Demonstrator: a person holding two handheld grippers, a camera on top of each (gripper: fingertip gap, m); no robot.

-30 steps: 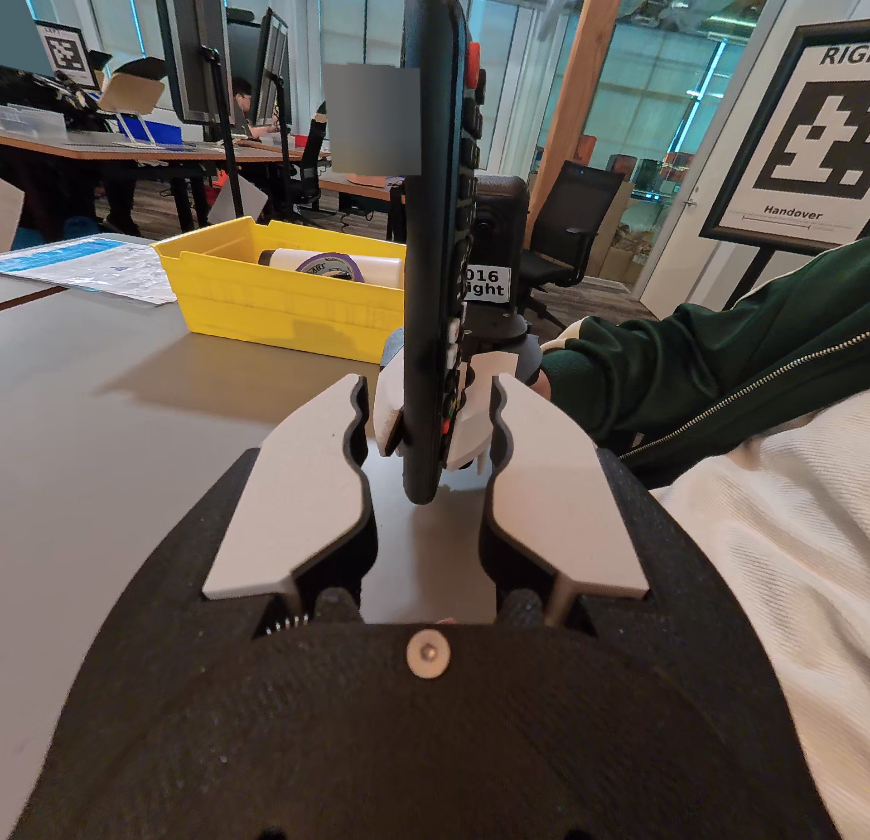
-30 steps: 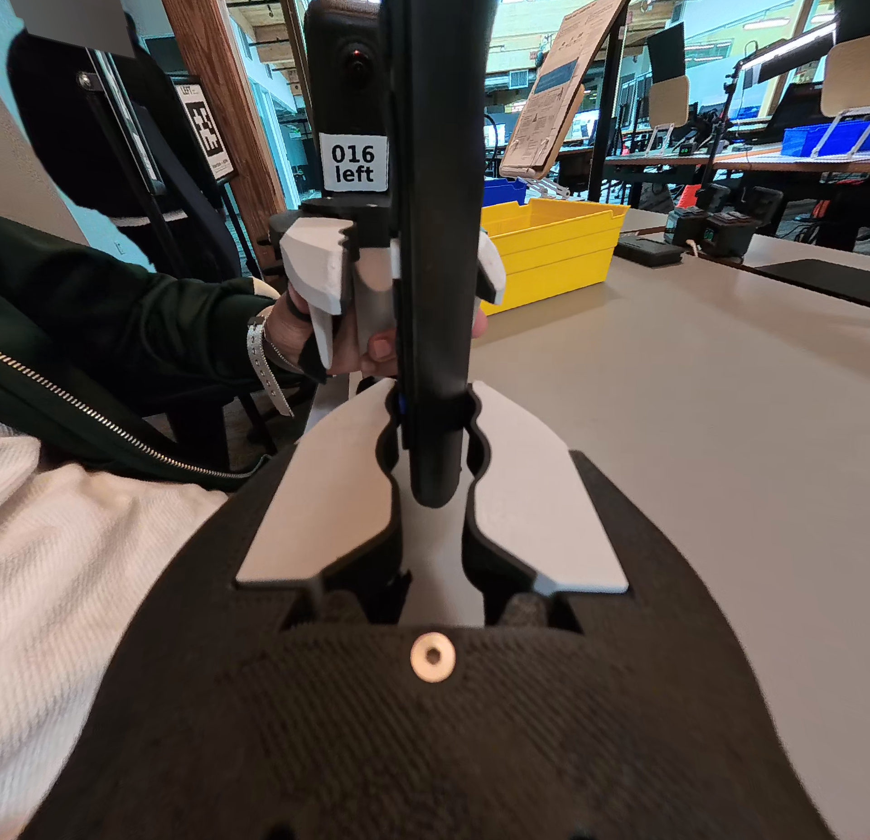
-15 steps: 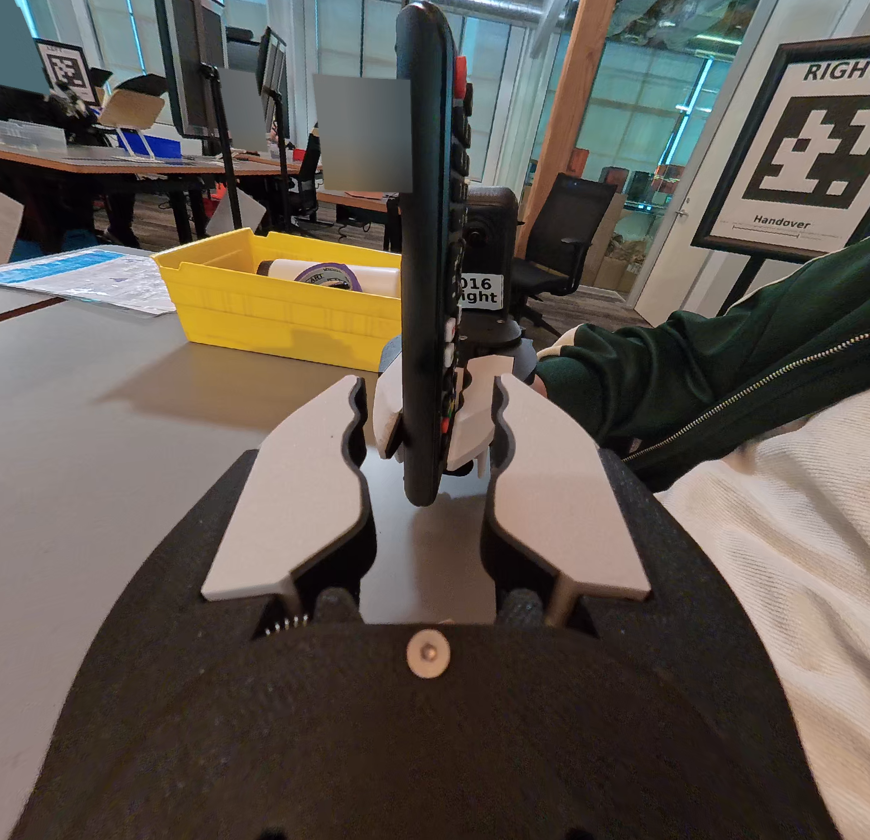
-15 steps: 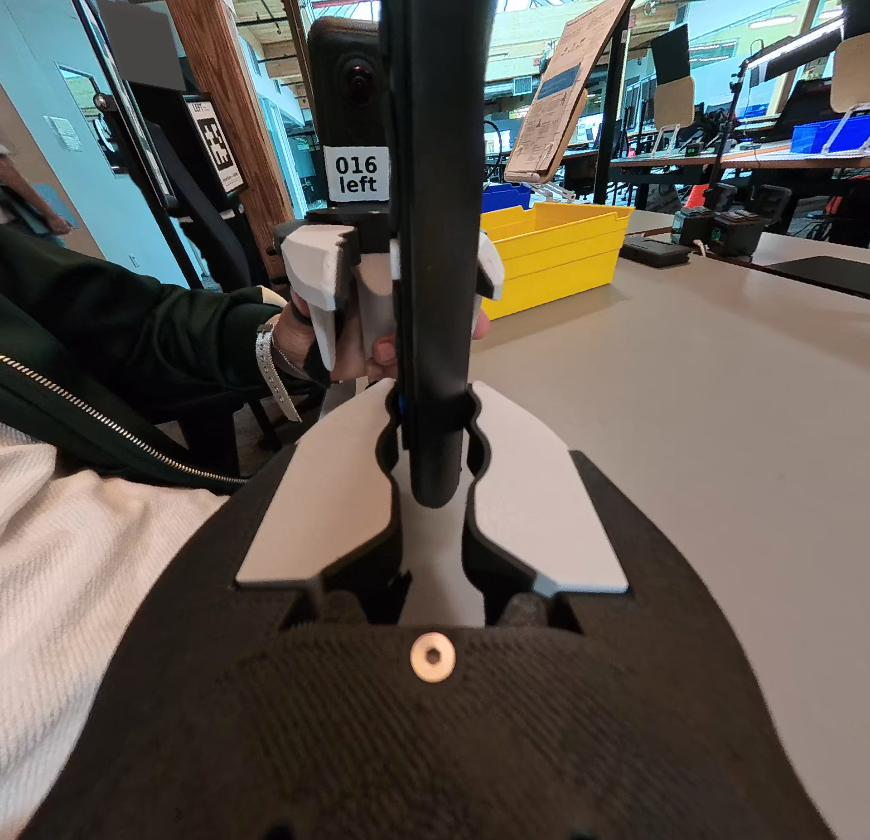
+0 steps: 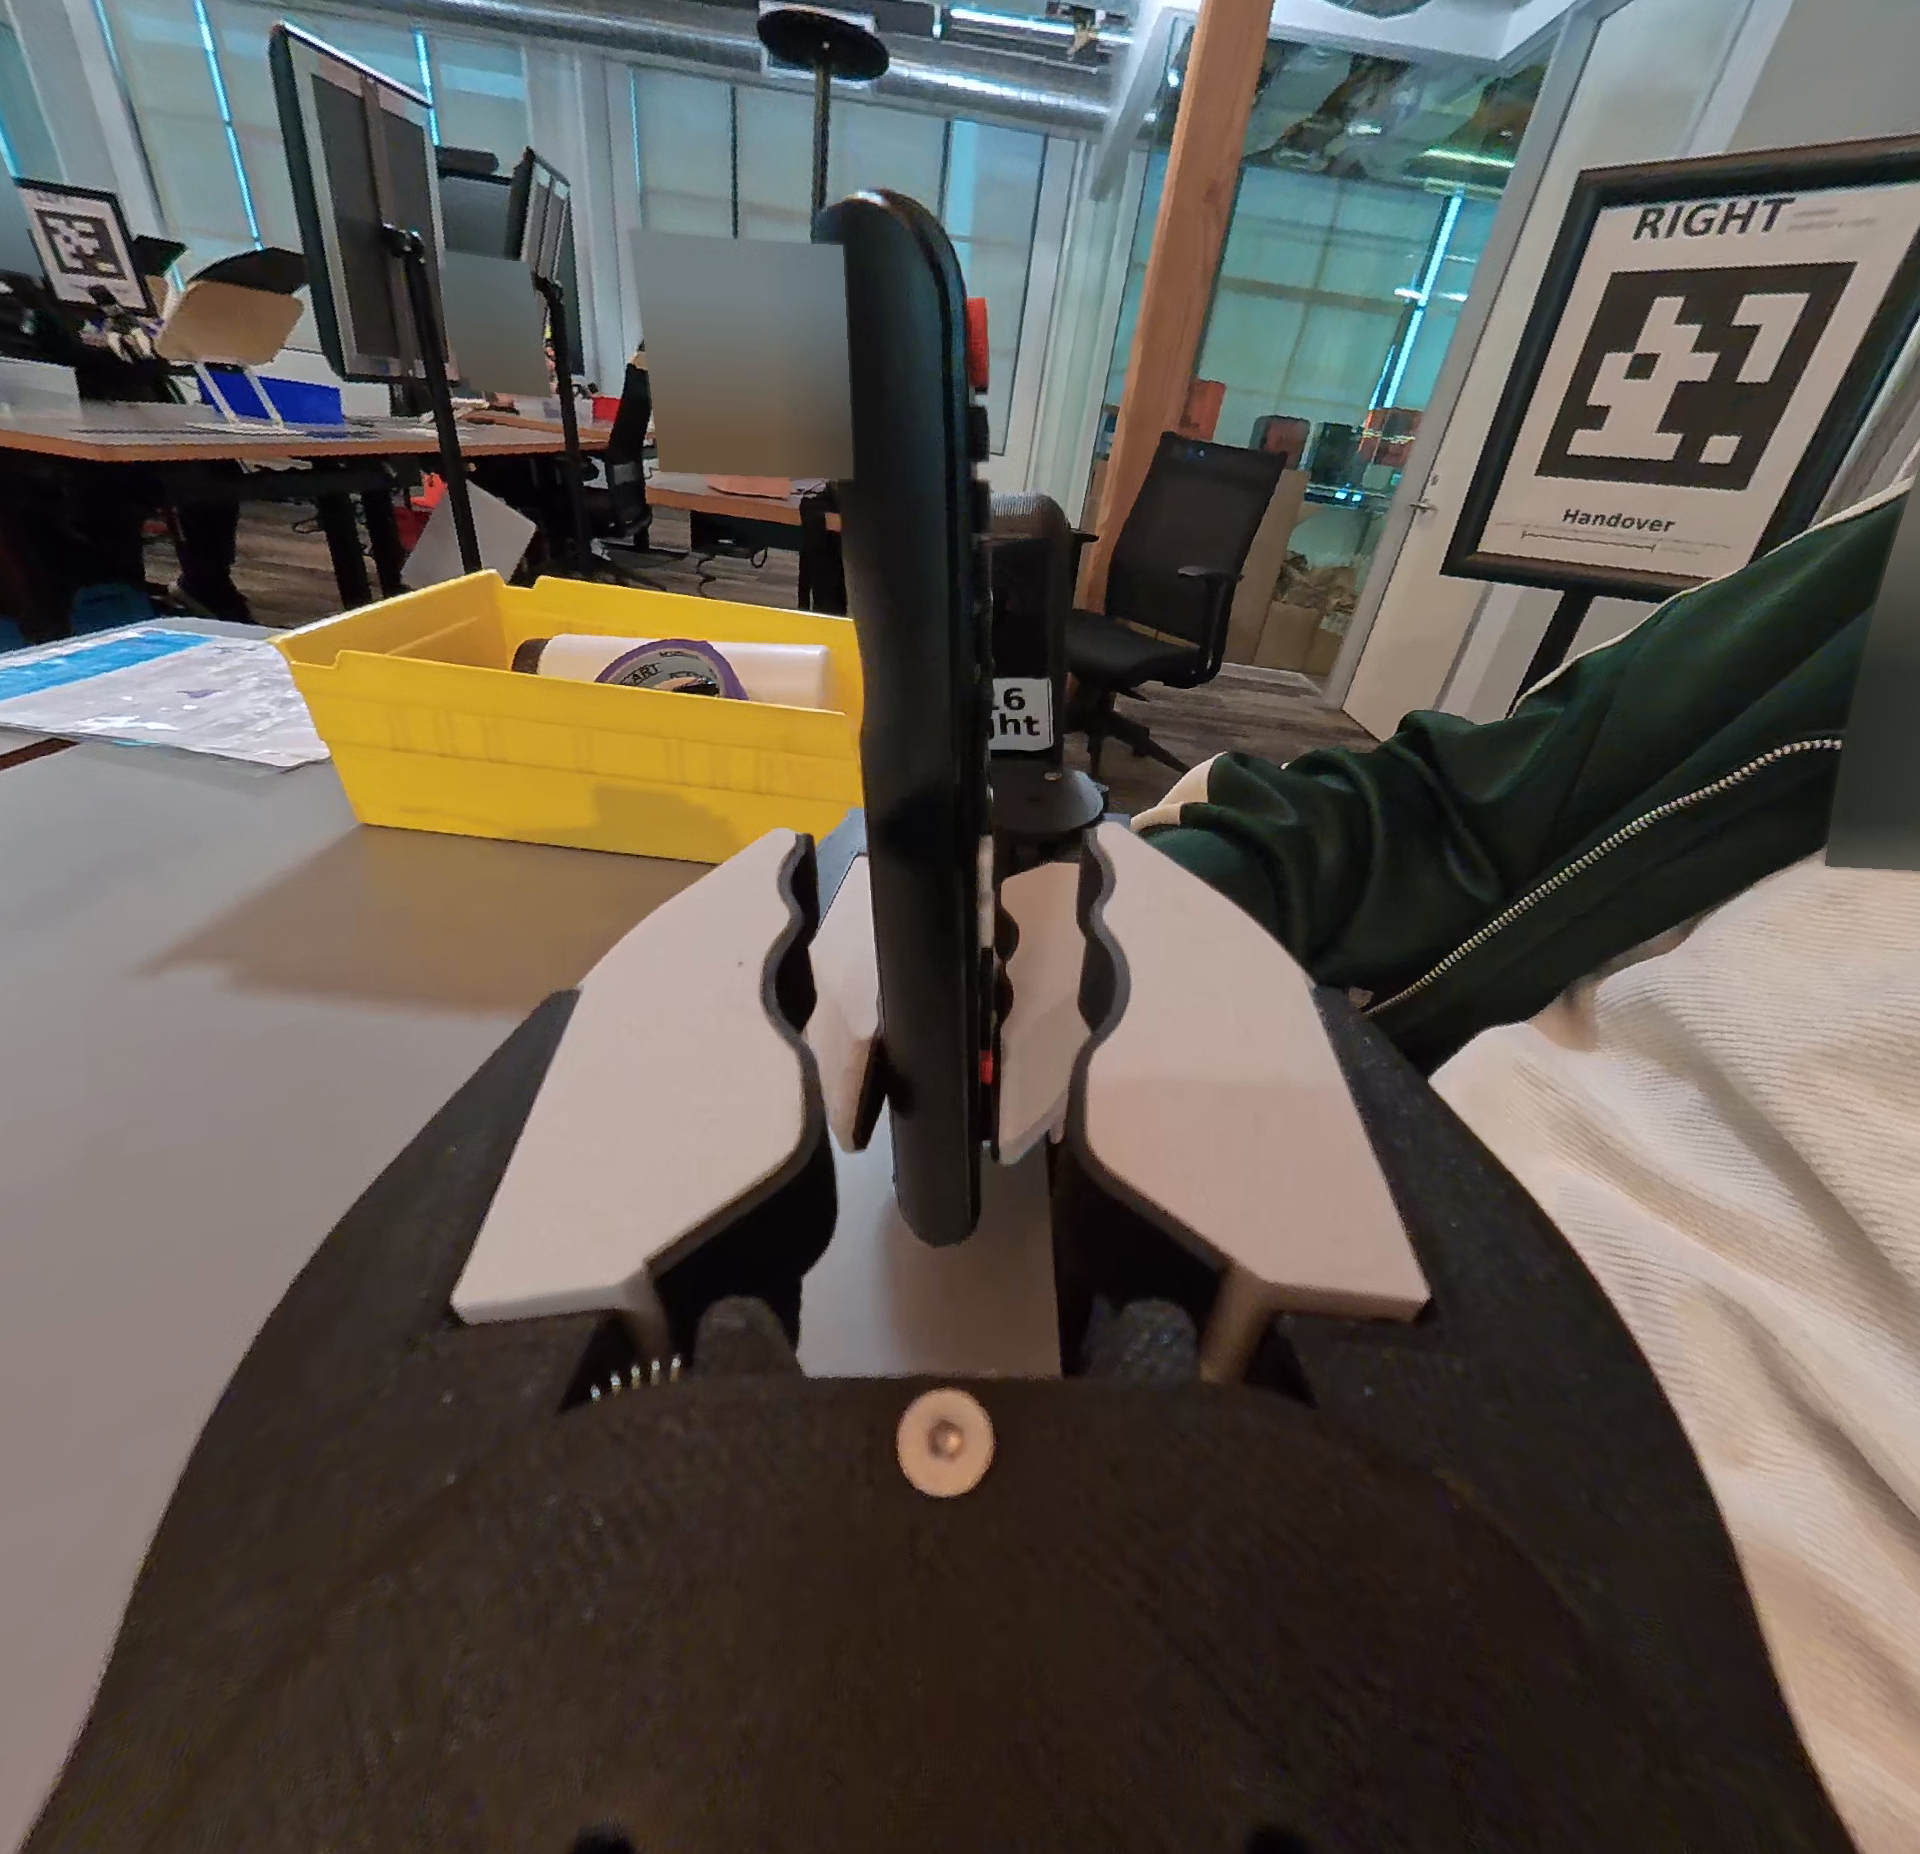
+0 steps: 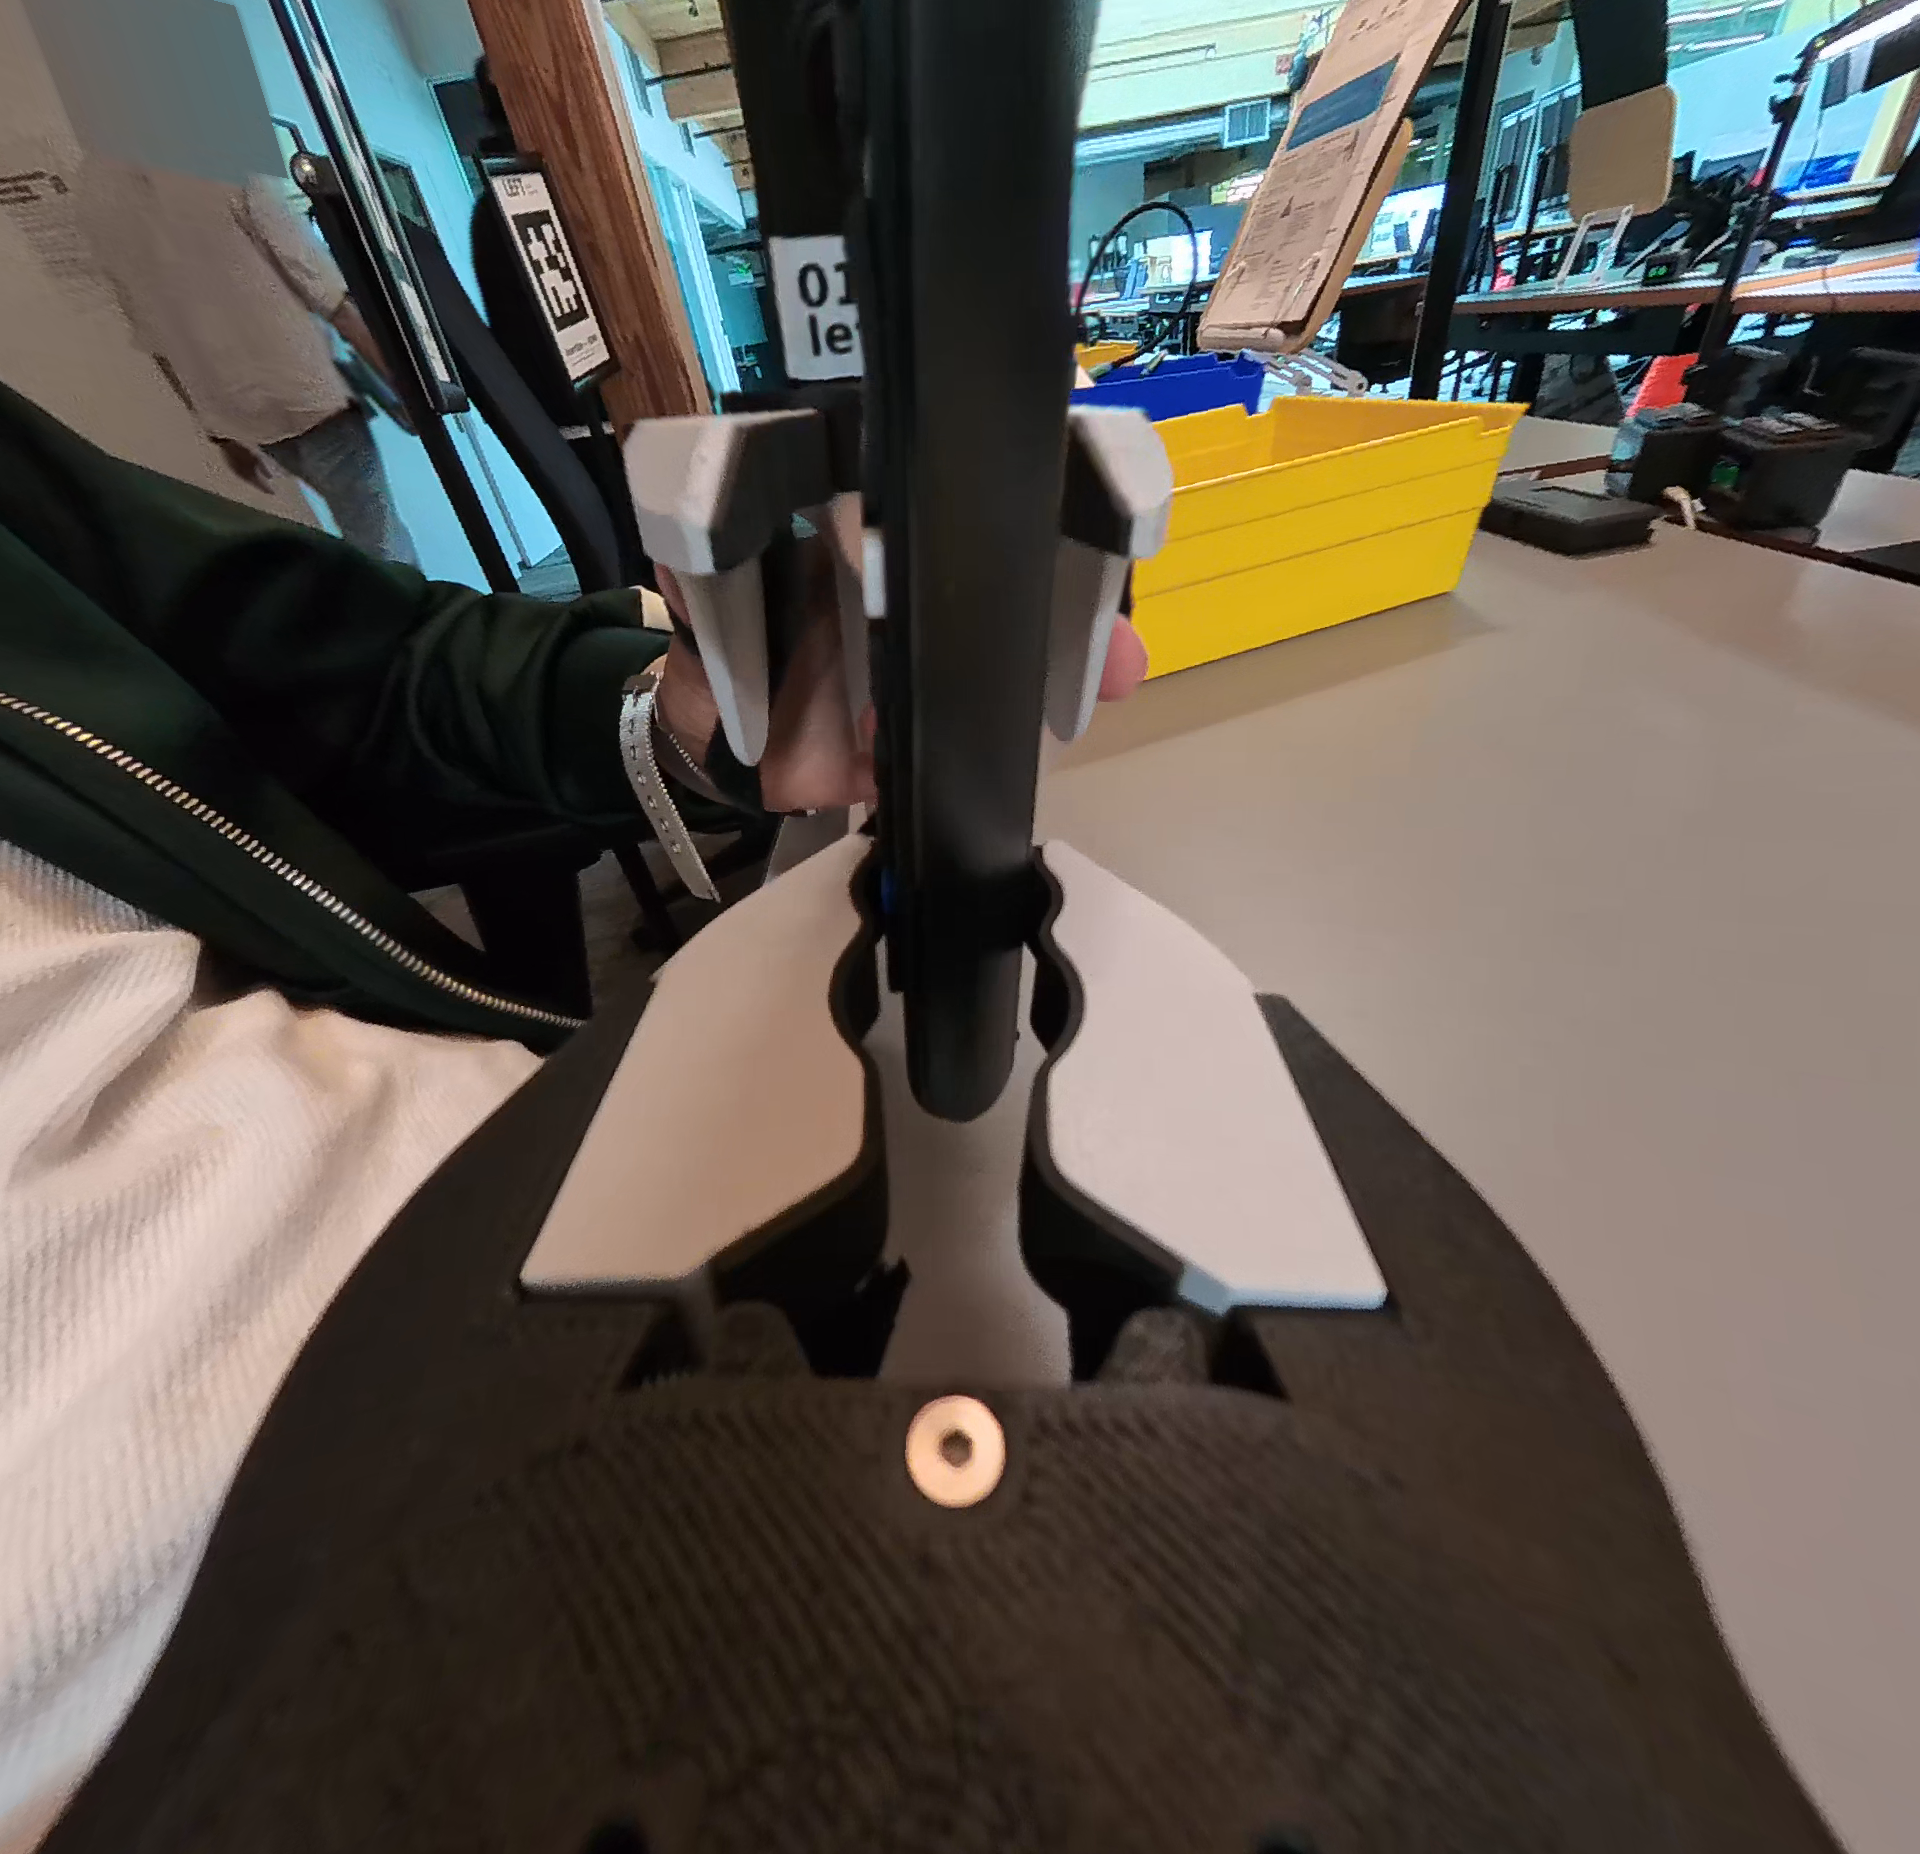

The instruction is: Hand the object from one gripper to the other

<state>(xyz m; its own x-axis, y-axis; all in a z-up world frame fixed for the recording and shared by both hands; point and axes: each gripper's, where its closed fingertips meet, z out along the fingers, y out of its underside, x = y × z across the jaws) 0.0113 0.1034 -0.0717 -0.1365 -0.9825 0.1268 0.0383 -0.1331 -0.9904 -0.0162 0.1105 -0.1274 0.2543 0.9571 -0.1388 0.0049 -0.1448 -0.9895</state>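
Left wrist view: upright remote (image 5: 914, 724), gripped low by right claw (image 5: 940, 1015), stands between the spread left claw (image 5: 940, 931).

One black remote control (image 5: 920, 724) is seen, upright, and two grippers: the left gripper (image 5: 940, 963) and the right gripper (image 6: 951, 931). One yellow bin (image 5: 499, 755) is counted on one grey table (image 5: 208, 1025), with one tape roll (image 5: 670, 666) inside.

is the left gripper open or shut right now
Open. In the left wrist view, gaps separate both fingers of the left gripper from the remote, which the right gripper clamps.
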